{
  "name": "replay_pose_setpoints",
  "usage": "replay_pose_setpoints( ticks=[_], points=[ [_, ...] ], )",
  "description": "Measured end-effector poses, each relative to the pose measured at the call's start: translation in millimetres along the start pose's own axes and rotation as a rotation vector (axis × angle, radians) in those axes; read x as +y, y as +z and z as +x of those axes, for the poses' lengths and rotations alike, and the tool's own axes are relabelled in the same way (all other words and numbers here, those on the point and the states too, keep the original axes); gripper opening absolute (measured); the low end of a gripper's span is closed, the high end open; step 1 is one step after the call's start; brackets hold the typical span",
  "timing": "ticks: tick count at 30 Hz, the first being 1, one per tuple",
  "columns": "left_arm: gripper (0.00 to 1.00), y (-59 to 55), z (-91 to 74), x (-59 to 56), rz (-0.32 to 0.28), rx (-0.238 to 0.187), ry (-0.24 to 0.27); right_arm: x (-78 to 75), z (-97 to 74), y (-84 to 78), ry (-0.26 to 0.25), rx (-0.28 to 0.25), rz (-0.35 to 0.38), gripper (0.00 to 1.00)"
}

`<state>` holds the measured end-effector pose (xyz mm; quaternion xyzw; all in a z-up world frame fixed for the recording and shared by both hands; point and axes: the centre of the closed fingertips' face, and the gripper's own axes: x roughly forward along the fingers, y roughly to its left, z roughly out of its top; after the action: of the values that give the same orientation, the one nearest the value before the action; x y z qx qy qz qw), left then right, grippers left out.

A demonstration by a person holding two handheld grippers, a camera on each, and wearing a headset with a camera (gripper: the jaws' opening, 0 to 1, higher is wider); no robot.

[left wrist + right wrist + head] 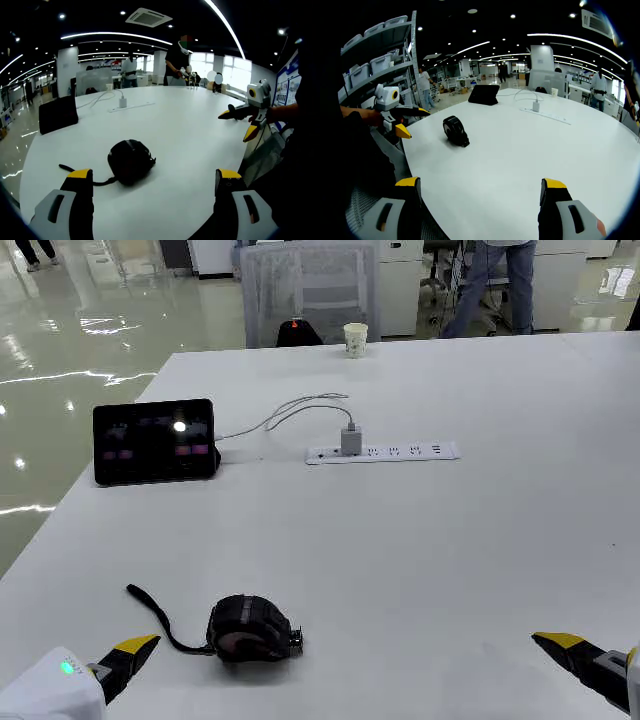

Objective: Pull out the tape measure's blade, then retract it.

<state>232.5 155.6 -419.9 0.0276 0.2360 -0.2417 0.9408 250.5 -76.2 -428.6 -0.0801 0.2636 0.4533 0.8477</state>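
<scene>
Two tools wait at the near edge of a broad white table [430, 540]: my left gripper [154, 175] and my right gripper [480, 182], each with its yellow-tipped jaws spread wide and nothing between them. The black tape measure [250, 628] lies on the table just ahead of the left gripper, blade retracted, its black wrist strap [160, 615] trailing toward that gripper's tip. The right gripper is well apart from it, off to the other side. Farther across the surface a dark tablet [154, 440] stands propped, and a white cable [290, 412] runs from it to a charger [350, 440] plugged into a white power strip [385, 452]. A paper cup [355, 339] sits near the far edge, before a mesh-backed chair [310, 290]. Beyond, the glossy floor [70, 350] mirrors the ceiling lights [115, 35] of an open office, with storage shelves [375, 65] along one side and people [177, 62] standing at distant desks.
</scene>
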Motion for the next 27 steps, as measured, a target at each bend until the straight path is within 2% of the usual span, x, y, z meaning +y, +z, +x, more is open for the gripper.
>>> replay_pose_setpoints(
  ticks=[27],
  points=[
    [0.99,0.9,-0.3,0.9,0.003,-0.001,-0.001,0.4,-0.7,1.4,0.006,-0.005,-0.010,0.99]
  ],
)
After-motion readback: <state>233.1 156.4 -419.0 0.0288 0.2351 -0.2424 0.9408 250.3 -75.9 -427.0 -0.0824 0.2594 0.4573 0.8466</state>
